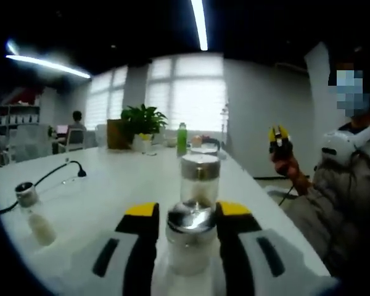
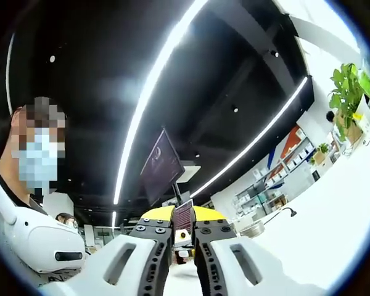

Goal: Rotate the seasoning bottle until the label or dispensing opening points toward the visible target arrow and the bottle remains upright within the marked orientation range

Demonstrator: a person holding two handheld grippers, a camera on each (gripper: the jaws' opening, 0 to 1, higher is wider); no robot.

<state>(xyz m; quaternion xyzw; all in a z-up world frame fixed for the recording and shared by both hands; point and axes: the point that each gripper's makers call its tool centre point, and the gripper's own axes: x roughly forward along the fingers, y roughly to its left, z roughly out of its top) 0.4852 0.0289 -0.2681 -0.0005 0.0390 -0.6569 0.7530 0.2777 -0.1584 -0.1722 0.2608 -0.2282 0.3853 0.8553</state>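
A seasoning bottle with a shiny metal cap and pale grains inside stands upright on the white table, close to the camera. My left gripper is shut on it, one black-and-yellow jaw pressed against each side. In the left gripper view, my right gripper is held up in the air off the table's right side by a person's hand, its yellow tips together. In the right gripper view, the right gripper points up at the ceiling, its jaws nearly touching with nothing between them.
A taller glass jar with a metal lid stands just behind the held bottle. A small shaker tilts at the table's left. A black cable, a green bottle and a potted plant are farther back. A seated person is at the right.
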